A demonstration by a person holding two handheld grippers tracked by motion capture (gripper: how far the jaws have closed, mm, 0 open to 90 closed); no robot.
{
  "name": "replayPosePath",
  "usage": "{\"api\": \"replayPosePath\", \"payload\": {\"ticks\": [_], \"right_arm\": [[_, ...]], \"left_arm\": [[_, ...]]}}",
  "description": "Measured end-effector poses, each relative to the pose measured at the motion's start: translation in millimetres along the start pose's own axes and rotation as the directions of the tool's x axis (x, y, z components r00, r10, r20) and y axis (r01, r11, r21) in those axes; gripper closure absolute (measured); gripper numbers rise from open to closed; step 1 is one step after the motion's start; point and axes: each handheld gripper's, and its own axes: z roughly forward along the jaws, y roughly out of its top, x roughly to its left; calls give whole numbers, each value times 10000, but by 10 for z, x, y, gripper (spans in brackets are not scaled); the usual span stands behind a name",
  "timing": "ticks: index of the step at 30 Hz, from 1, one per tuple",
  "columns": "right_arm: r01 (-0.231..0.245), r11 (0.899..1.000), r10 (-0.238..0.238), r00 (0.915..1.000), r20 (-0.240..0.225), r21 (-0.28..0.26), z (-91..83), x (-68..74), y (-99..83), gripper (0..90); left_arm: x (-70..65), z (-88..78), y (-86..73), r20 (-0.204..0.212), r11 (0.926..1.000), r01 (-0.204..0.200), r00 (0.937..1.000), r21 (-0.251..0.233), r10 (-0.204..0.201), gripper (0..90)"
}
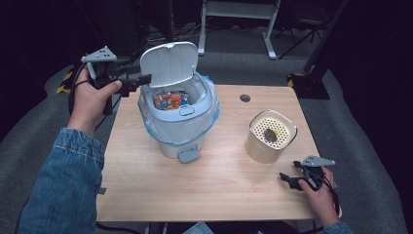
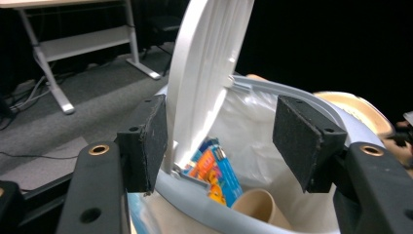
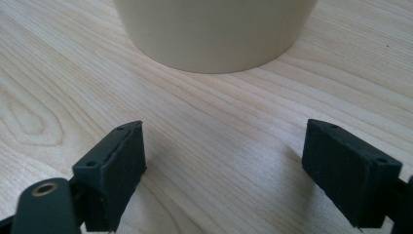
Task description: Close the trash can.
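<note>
High view is showing my left claw (image 1: 141, 79) gaping wide at ten o'clock beside the raised lid (image 1: 169, 63) of the white plastic pedal bin (image 1: 178, 127), already holding wrappers and awaiting closing.

Looks down from above on the table (image 1: 204, 185); rides close behind each claw; shares the bin (image 1: 178, 122) (image 2: 272, 97).

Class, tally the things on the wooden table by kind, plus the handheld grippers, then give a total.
White pedal bin, lid raised: 1
Cream canister with perforated top: 1
Handheld grippers, left gripper and right gripper: 2
Total: 4
</note>
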Motion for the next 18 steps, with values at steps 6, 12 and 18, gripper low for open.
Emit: {"api": "replayPosePath", "payload": {"ticks": [6,12,18], "right_arm": [[14,10000,-14,10000,7,-2,1,-1,0,161],[20,10000,-20,10000,6,0,0,-1,-1,161],[-6,10000,6,10000,0,-1,0,1,1,161]], "left_arm": [[-107,-51,-37,438,9996,-113,9990,248,102,365],[-290,-96,-122,1386,9981,-295,9901,533,219,439],[-319,-108,-123,657,9995,-86,9978,320,65,412]]}}
